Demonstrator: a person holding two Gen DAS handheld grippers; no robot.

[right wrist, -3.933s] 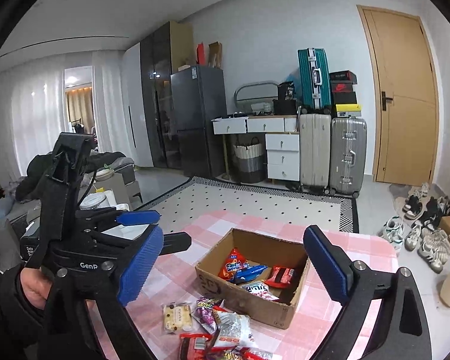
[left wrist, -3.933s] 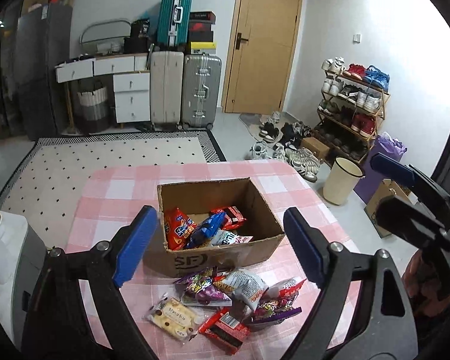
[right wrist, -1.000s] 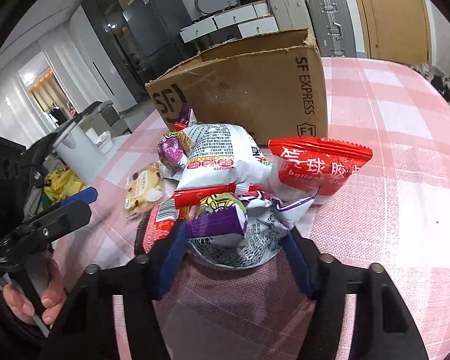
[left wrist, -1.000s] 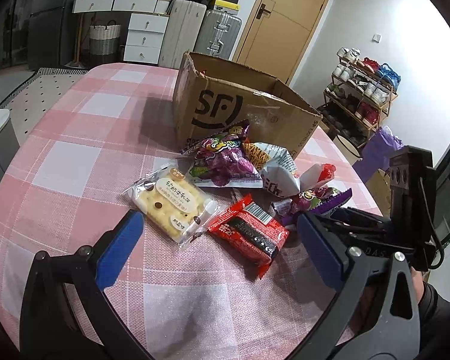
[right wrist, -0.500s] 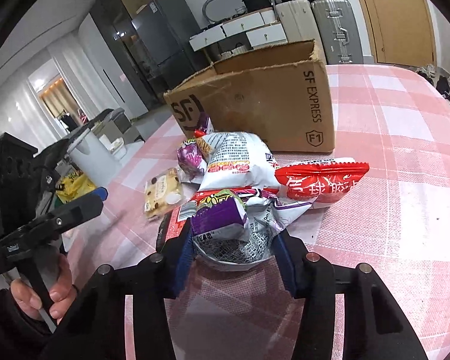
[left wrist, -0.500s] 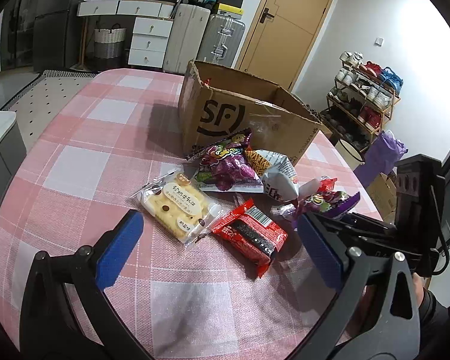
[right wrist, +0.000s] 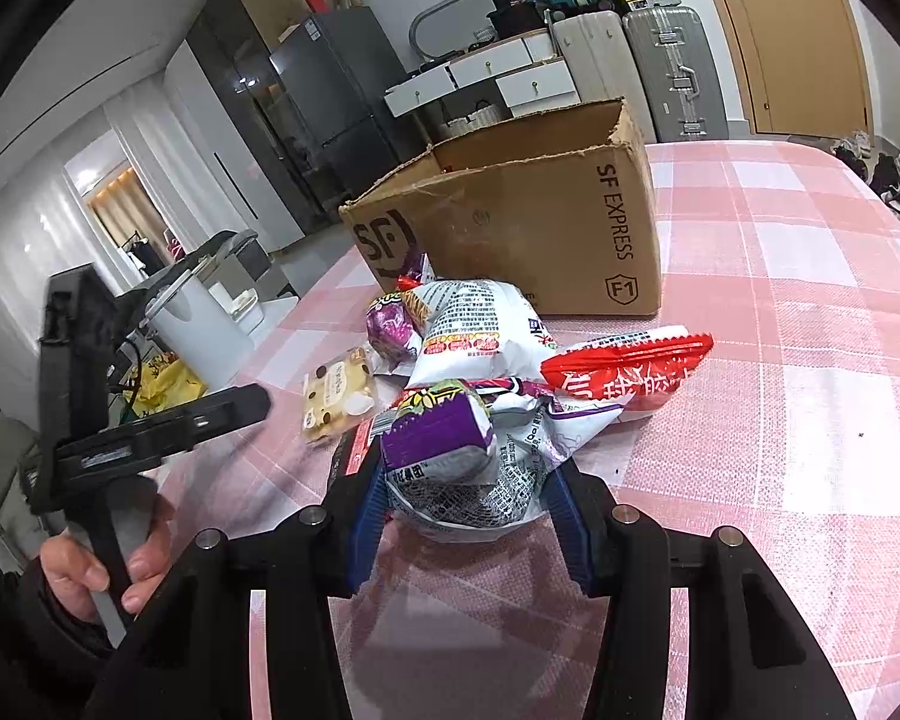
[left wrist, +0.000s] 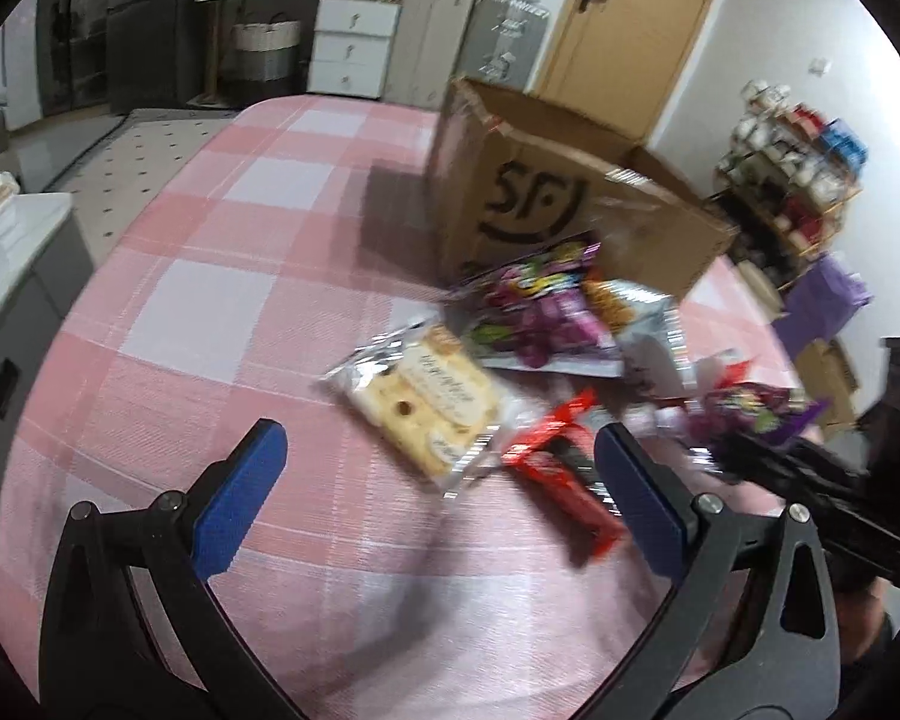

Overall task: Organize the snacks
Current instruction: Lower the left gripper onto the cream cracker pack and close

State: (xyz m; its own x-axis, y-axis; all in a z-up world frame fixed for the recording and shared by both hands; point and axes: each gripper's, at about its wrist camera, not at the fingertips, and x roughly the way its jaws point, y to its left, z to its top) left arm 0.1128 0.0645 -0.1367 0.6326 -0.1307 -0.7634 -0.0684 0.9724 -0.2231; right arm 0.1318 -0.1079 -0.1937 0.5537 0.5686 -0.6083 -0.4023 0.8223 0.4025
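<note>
Centrally, our right gripper (right wrist: 468,516) clamps the purple snack bag (right wrist: 450,450); left gripper (left wrist: 438,480) gapes; cardboard box (right wrist: 528,240) behind, red packet (right wrist: 624,372) right.

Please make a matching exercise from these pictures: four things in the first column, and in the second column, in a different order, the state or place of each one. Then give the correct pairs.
Column 1
1. right claw
2. left claw
3. cardboard box
4. biscuit pack

Column 2
A. open, holding nothing
B. lying flat on the pink checked cloth, beside the red wrapper
C. shut on the purple snack bag
D. standing behind the heap of snacks, top open

Pairs: 1-C, 2-A, 3-D, 4-B
</note>
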